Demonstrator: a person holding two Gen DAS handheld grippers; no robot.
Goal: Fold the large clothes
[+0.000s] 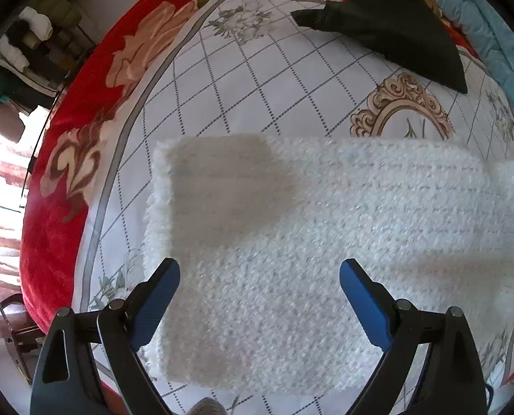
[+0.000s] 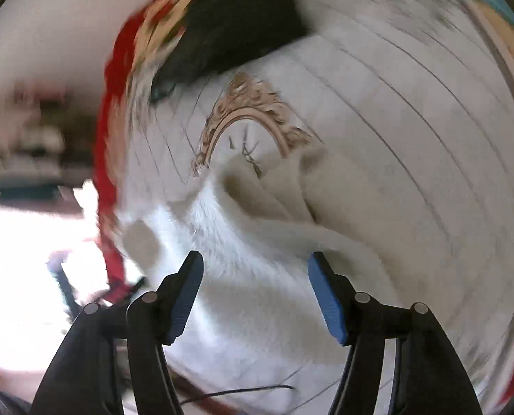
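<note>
A fluffy white knitted garment lies flat on the bed, folded into a broad rectangle with a part running off to the right. Above it, pointing steeply down, hangs my left gripper, open, its blue pads wide apart and empty. The right wrist view is blurred by motion. In it the white garment shows a rumpled fold with a raised lip. My right gripper is over it, open, with nothing pressed between its blue pads.
The bed carries a white sheet with a grid pattern and a red floral blanket along its left edge. A folded black garment lies at the far side. A light blue quilt borders the right. Shelves of clothes stand beyond the bed.
</note>
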